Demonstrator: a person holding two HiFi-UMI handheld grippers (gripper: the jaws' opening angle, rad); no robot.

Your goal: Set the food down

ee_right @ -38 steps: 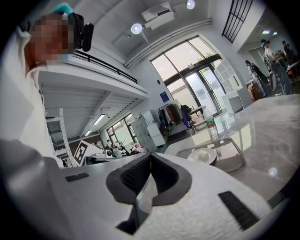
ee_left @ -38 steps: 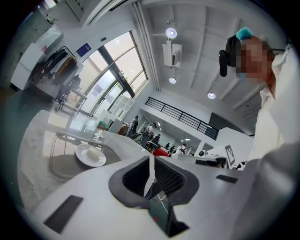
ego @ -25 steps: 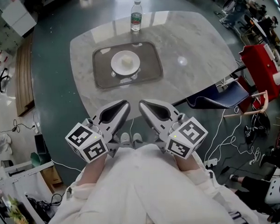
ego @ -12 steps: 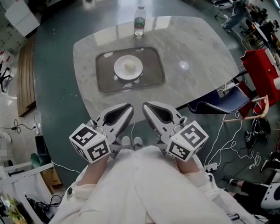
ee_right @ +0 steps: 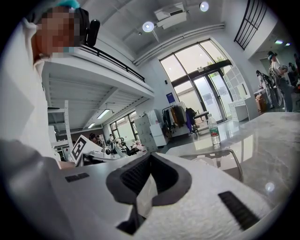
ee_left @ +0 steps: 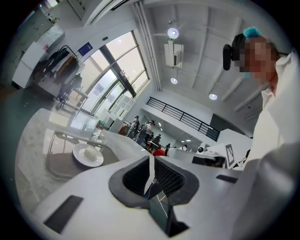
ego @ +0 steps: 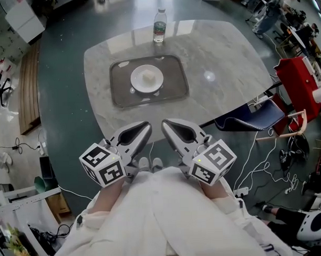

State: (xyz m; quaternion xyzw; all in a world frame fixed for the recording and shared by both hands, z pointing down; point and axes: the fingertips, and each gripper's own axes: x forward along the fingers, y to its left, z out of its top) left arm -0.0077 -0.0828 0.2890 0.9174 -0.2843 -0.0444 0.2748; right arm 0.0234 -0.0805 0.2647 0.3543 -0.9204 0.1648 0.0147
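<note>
The food is a small pale lump on a white plate, which rests on a grey tray on the marble table. The left gripper view shows the food on its plate far ahead. My left gripper and right gripper hang side by side close to my body, off the table's near edge and well short of the tray. Both are shut with nothing between the jaws.
A water bottle stands at the table's far edge behind the tray. A blue chair and a red cart stand to the right, with cables on the floor. Boxes and clutter lie at the left.
The head view has shifted a little, so the table sits slightly higher in the picture. Both grippers stay shut near my body, almost unmoved.
</note>
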